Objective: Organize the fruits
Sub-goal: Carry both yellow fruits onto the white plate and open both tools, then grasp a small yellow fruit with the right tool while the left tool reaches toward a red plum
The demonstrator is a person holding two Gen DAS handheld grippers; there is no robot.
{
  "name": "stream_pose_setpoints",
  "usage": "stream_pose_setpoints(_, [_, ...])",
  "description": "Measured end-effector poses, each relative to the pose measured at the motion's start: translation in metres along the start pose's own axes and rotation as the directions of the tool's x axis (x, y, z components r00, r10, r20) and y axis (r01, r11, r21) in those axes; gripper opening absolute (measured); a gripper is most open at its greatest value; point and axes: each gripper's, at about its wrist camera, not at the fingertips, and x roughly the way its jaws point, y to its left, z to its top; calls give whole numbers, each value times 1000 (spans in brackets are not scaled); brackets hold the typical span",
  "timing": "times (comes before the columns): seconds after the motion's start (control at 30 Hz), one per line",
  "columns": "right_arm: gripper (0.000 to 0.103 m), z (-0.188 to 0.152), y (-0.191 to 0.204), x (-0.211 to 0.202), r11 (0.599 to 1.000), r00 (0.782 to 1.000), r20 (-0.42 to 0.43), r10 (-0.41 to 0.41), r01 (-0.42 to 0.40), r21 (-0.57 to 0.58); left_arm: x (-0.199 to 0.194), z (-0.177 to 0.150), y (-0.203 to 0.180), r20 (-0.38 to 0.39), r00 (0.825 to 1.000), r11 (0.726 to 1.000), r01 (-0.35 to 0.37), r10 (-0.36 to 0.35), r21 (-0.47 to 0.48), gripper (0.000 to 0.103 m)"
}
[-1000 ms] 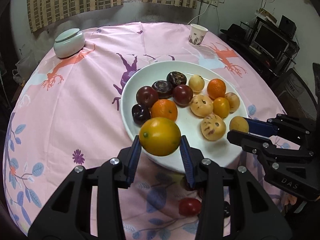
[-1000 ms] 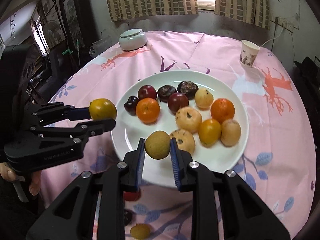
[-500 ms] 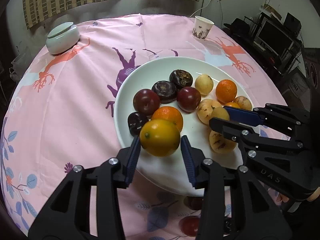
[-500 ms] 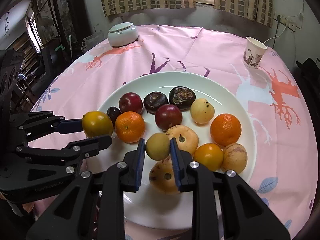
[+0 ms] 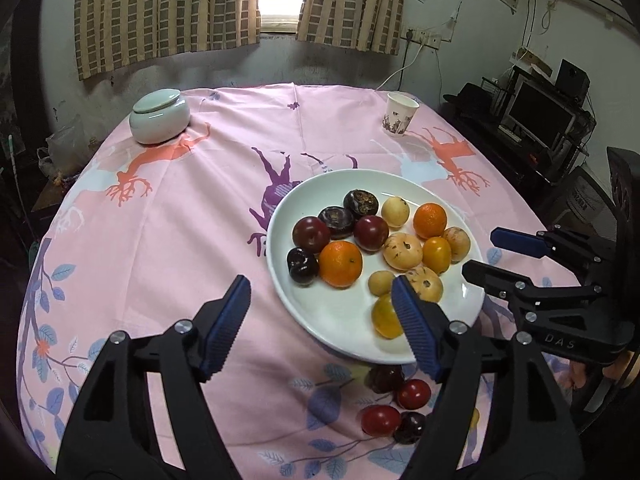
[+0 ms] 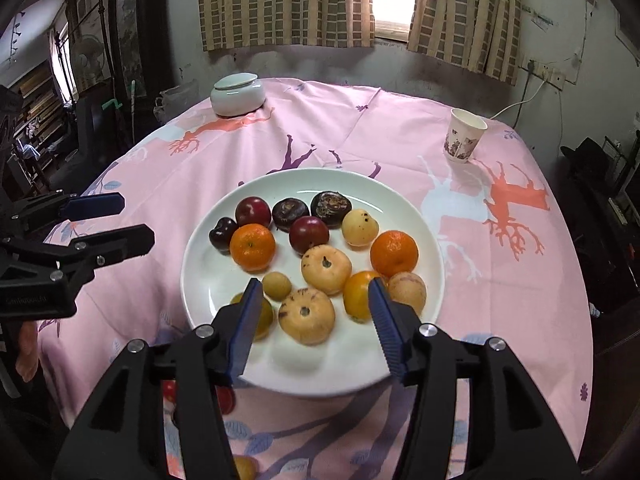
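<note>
A white plate [image 5: 332,320] [image 6: 208,280] on the pink tablecloth holds several fruits: oranges, dark plums, pale spotted fruits. A yellow-orange fruit [image 5: 385,317] [image 6: 265,316] lies near the plate's front edge, and a small tan fruit [image 5: 380,282] [image 6: 277,286] lies beside it. My left gripper [image 5: 320,326] is open and empty, above the plate's near-left edge. My right gripper [image 6: 314,326] is open and empty over the plate's front. Each gripper shows in the other's view, the right one [image 5: 486,254] and the left one [image 6: 132,220].
Several loose red and dark fruits [image 5: 400,408] lie on the cloth in front of the plate. A lidded ceramic jar [image 5: 159,116] stands at the back left, a paper cup [image 5: 401,114] at the back right. A monitor and furniture are beyond the table's right edge.
Both grippers opened and drew back. The yellow-orange fruit left my left gripper and the small tan fruit left my right gripper; both now lie on the plate.
</note>
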Motion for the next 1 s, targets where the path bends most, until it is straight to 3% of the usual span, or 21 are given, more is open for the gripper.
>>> stream_pose_setpoints(0.2, [55,-26,3,-21,1000,1000,-27,-6,6,16,-17,-25,-8,-2,999,999,33,-33,4,76])
stream_pose_setpoints(0.4, [56,-68,17,-34,1000,996,-86,5,-5,9,-20,-62,-17,-39,999,999,19,-18,27,79])
stream_pose_setpoints(0.7, [55,-119,44,-30,993,978,-173,120,-120,9,-16,-96,-3,-100,995,999,21,-25,-32,79])
stream_pose_setpoints(0.9, [31,-126,49,-8,990,967,-216,137,-139,7,-13,-112,-10,-152,988,1000,23,-22,5,82])
stream_pose_setpoints(1.0, [28,-129,51,-2,991,966,-225,129,-133,-4,-6,-120,-21,-191,981,998,33,-23,47,83])
